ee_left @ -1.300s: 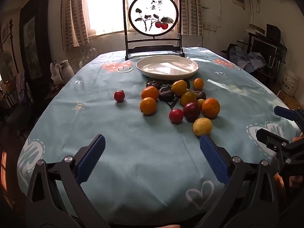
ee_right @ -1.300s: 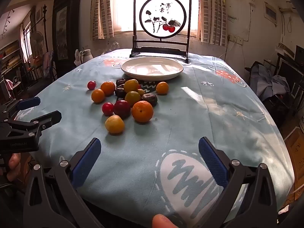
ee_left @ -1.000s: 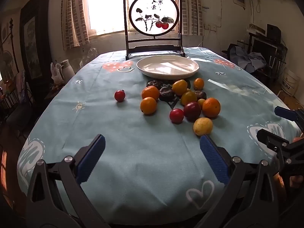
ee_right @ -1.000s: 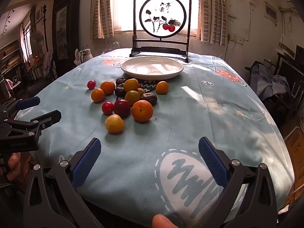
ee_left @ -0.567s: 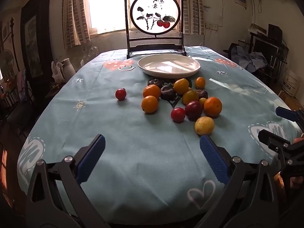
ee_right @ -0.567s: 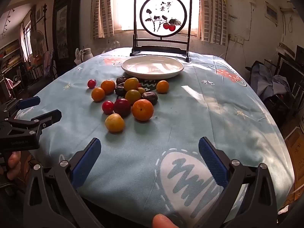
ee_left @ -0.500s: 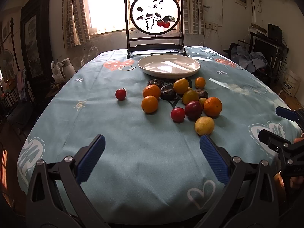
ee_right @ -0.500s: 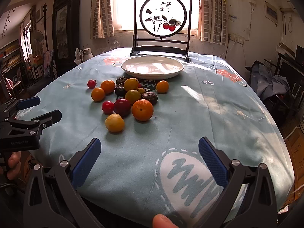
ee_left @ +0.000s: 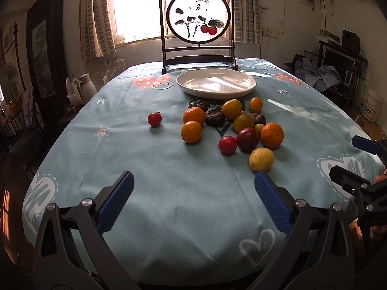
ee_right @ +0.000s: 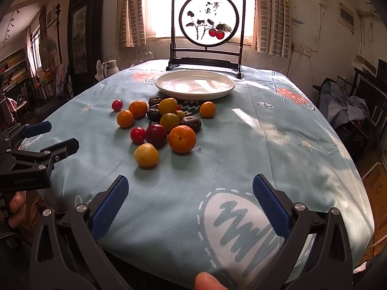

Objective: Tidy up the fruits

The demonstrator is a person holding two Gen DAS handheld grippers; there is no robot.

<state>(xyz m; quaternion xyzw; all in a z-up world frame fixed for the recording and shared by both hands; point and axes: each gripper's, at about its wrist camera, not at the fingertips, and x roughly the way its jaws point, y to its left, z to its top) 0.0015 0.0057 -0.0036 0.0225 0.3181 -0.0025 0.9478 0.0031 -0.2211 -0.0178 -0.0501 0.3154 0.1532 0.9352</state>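
- Near the front edge of the desk (ee_left: 169, 193), both claws hover above the blue cloth, and neither one touches any fruit.
- The left claw (ee_left: 193, 193) is spread wide and holds nothing; the right claw (ee_right: 189, 197) is equally wide and also empty.
- I judge that this wide opening is a preparation, because round fruits need space between the pads before they are closed.
- The fruits lie loose in a group around the middle of the desk: a yellow fruit (ee_right: 146, 155) is closest to the front edge, a big orange (ee_right: 182, 138) is just beside it, and a dark plum (ee_right: 156, 132) touches a small red fruit (ee_right: 137, 135).
- One red tomato (ee_left: 154, 119) stands apart, toward the left edge.
- The white plate (ee_right: 169, 85) waits empty toward the far edge, just behind the group and in front of a framed screen (ee_right: 208, 27); probably it is the place where the fruits must go.
- The task seems to be at its beginning, since no fruit is on the plate.
- The yellow fruit is the nearest one for the right claw, but it can roll easily on the cloth if one pad pushes it first.
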